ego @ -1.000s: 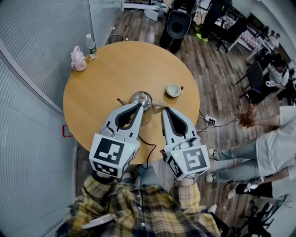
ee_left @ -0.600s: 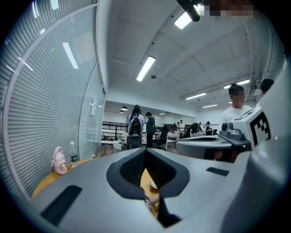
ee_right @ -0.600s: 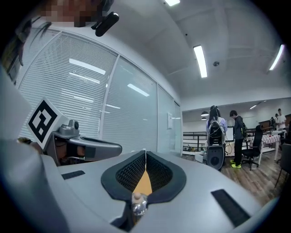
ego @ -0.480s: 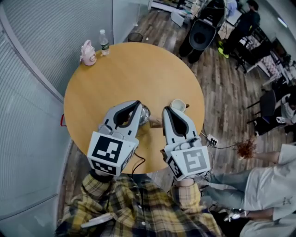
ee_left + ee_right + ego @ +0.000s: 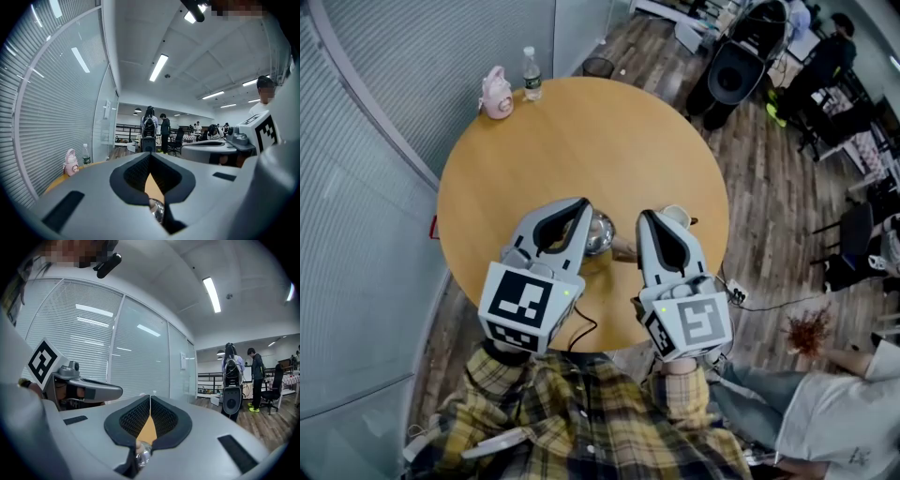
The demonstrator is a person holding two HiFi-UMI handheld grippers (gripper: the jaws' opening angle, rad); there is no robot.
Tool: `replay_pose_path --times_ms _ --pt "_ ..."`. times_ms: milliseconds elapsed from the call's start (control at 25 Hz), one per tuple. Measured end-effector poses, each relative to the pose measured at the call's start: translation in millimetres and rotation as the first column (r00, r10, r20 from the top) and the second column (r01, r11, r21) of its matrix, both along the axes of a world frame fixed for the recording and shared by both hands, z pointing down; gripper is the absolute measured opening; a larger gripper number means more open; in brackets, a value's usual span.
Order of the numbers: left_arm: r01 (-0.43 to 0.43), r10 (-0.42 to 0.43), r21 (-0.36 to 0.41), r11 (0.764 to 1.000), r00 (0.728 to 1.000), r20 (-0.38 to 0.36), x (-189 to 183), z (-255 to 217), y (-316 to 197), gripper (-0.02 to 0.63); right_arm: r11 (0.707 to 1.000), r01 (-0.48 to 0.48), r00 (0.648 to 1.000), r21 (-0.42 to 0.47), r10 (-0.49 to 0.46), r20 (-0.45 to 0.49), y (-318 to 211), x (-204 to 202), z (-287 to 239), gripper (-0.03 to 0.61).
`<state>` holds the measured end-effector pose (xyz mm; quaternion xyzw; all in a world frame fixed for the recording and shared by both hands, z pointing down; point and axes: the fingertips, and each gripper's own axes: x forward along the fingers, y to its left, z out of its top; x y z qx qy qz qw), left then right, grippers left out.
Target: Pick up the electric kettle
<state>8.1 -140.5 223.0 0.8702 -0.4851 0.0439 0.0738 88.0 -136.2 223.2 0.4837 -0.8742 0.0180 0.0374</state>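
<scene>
Over the table (image 5: 581, 131), left gripper (image 5: 583, 203) and right gripper (image 5: 645, 217) hover clenched, tips together, gripping nothing, kettle (image 5: 601, 232) between them.

The shiny metal electric kettle (image 5: 601, 232) stands on the round wooden table (image 5: 581, 141) near the front edge, with the white cup (image 5: 677, 215) to its right. The pink bottle (image 5: 496, 94) and the clear plastic water bottle (image 5: 531, 73) stand together at the far edge.

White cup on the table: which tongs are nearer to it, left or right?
Right. The right tongs point just beside the white cup, at its left in the head view; the left tongs are farther left, beyond the kettle.
</scene>
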Motion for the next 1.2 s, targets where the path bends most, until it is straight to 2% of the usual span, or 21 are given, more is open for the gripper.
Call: replay_pose_path --times_ms 480,1200 --pt "-0.013 0.013 -0.027 1.0 1.0 -0.01 3 28 -1 0.002 0.998 -0.053 0.999 -0.025 0.053 -0.01 2 12 30 0.032" --pt "-0.002 0.001 -0.091 0.996 1.0 -0.017 -10 94 -2 0.002 0.982 -0.124 0.992 -0.143 0.117 -0.054 16 30 129 0.045"
